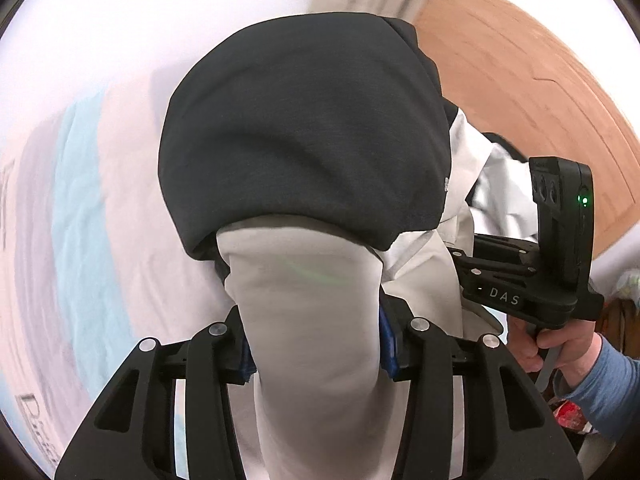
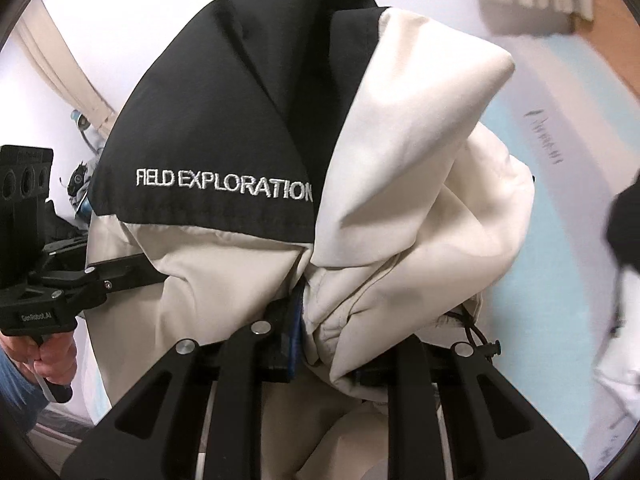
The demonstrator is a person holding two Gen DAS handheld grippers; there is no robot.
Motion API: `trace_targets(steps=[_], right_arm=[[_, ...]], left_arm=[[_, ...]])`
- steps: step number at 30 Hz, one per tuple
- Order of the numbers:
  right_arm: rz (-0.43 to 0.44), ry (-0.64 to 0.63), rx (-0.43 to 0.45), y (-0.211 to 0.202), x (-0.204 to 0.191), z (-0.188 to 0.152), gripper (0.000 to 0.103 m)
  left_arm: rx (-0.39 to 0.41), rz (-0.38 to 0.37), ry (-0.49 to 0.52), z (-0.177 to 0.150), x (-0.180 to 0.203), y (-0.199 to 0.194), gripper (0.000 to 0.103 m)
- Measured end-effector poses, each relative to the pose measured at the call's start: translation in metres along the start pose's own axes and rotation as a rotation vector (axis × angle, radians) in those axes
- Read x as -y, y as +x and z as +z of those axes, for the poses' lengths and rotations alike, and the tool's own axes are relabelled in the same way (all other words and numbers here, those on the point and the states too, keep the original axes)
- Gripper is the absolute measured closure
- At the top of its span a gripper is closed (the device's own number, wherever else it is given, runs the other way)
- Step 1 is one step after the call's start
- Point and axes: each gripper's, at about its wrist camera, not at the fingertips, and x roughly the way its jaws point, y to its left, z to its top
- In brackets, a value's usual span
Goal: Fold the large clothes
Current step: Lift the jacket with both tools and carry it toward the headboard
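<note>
A large black and cream jacket [image 1: 304, 132] hangs lifted above the bed, held by both grippers. My left gripper [image 1: 316, 344] is shut on a cream part of the jacket, with the black panel draped ahead of it. My right gripper [image 2: 332, 344] is shut on bunched cream fabric of the jacket [image 2: 400, 208], below a black panel lettered "FIELD EXPLORATION" [image 2: 224, 184]. The right gripper also shows in the left wrist view [image 1: 532, 280], close beside the jacket. The left gripper shows at the left of the right wrist view [image 2: 48, 280]. Both sets of fingertips are hidden by cloth.
A bed sheet [image 1: 80, 168] with white, pale blue and pink stripes lies below. A wooden floor [image 1: 520, 80] is at the right of the left wrist view. A cream curtain [image 2: 68, 76] hangs by a white wall. A dark item [image 2: 624, 232] sits on the sheet [image 2: 560, 240] at the right.
</note>
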Motion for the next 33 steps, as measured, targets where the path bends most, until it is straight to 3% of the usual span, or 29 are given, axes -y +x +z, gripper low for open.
trace_targets(steps=[7, 10, 15, 21, 25, 29, 33], right_arm=[[-0.119, 0.030, 0.122, -0.123, 0.055, 0.000, 0.085], [-0.209, 0.048, 0.172, -0.187, 0.077, -0.002, 0.085], [-0.386, 0.102, 0.232, -0.292, 0.109, -0.005, 0.085], [-0.569, 0.158, 0.228, -0.386, 0.153, -0.003, 0.085], [-0.625, 0.199, 0.191, -0.408, 0.192, 0.003, 0.085], [-0.651, 0.235, 0.138, -0.404, 0.236, 0.014, 0.085], [-0.621, 0.267, 0.095, -0.372, 0.274, 0.015, 0.085]], left_arm=[[0.050, -0.081, 0.134, 0.046, 0.107, -0.010, 0.058], [0.068, -0.137, 0.196, 0.069, 0.161, -0.014, 0.058], [0.097, -0.275, 0.300, 0.106, 0.258, -0.024, 0.058], [0.067, -0.427, 0.379, 0.151, 0.350, -0.008, 0.058], [0.004, -0.499, 0.378, 0.185, 0.402, 0.038, 0.058], [-0.089, -0.557, 0.332, 0.206, 0.418, 0.091, 0.058], [-0.165, -0.527, 0.325, 0.215, 0.415, 0.147, 0.058]])
